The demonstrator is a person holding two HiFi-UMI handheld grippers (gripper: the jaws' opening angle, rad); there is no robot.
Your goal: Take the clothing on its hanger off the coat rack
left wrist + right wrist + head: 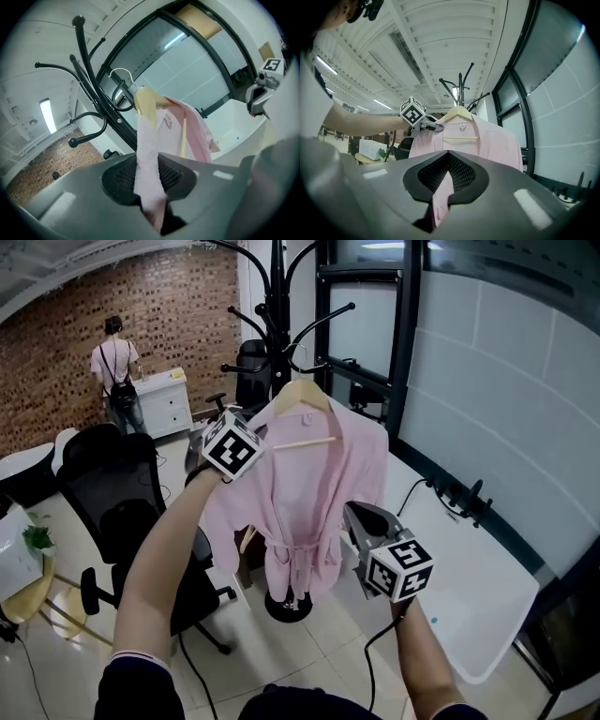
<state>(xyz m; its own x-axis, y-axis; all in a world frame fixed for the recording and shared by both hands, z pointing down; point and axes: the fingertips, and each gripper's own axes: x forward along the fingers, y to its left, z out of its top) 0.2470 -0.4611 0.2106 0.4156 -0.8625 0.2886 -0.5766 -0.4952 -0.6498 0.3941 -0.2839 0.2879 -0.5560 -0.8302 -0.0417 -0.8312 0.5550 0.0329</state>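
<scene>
A pink robe hangs on a wooden hanger in front of the black coat rack. My left gripper is shut on the robe's shoulder at the hanger's end; in the left gripper view pink cloth runs between the jaws below the hanger. The hanger's metal hook sits close to a rack arm; whether it still rests on it I cannot tell. My right gripper is shut on the robe's other side, a fold of robe pinched between its jaws.
A black office chair stands to the left of the rack's base. A white table lies to the right along the glass wall. A person stands by a white cabinet at the back.
</scene>
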